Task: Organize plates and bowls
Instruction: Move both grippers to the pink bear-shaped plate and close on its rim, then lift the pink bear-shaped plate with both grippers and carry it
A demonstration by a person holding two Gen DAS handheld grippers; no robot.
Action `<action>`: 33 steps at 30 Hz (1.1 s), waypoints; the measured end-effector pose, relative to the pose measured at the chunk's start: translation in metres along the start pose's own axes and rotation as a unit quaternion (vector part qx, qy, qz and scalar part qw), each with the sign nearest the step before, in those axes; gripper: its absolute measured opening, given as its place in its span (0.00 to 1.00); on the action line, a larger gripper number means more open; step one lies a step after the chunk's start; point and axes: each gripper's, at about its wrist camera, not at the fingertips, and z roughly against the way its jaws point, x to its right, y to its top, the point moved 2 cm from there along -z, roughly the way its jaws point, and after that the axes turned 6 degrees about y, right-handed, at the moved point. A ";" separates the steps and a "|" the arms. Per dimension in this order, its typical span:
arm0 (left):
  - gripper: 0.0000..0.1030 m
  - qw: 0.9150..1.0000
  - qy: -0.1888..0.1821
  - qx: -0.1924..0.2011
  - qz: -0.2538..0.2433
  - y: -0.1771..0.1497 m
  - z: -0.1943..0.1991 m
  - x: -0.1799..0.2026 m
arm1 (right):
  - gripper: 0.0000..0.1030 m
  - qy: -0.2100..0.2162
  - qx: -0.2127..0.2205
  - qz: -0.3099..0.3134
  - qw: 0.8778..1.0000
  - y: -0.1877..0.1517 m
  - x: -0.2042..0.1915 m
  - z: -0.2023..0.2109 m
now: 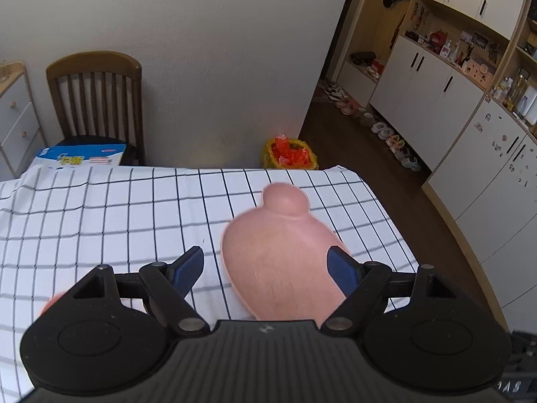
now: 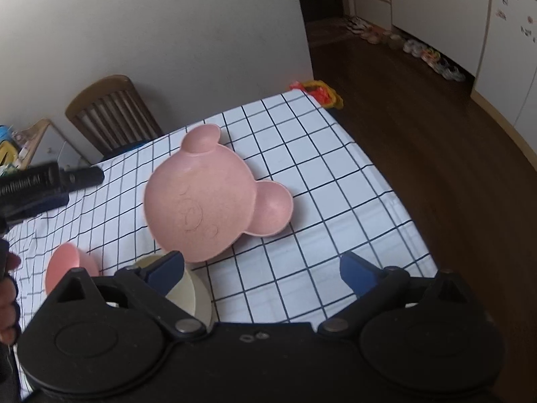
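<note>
Only the right wrist view shows the pink bear-shaped plastic plate (image 2: 204,198) whole, its ears toward twelve and three o'clock, beside a cream bowl (image 2: 194,297). The left gripper (image 1: 265,268) and right gripper (image 2: 261,268) are both spread, holding nothing.

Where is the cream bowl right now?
In the right wrist view, the cream bowl sits on the checked tablecloth, low and left, partly behind the right gripper's left finger, between the pink bear-shaped plate and a small pink dish.

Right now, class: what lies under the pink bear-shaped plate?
Under the bear-shaped plate the checked tablecloth shows all around its rim, and the plate rests on it. Whatever lies directly beneath is covered by the plate.
</note>
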 end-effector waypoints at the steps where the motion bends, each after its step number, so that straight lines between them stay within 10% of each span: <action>1: 0.78 1.000 -0.001 -0.003 0.001 0.004 -0.009 -0.003 | 0.95 -0.003 -0.004 -0.004 1.000 0.002 -0.001 -0.005; 20: 0.76 0.997 -0.015 -0.073 -0.003 0.029 -0.149 -0.026 | 0.63 0.004 -0.072 -0.078 0.994 0.016 -0.010 -0.089; 33: 0.31 0.995 -0.021 -0.094 -0.010 0.026 -0.170 -0.017 | 0.25 0.013 -0.080 -0.122 0.989 0.013 -0.003 -0.113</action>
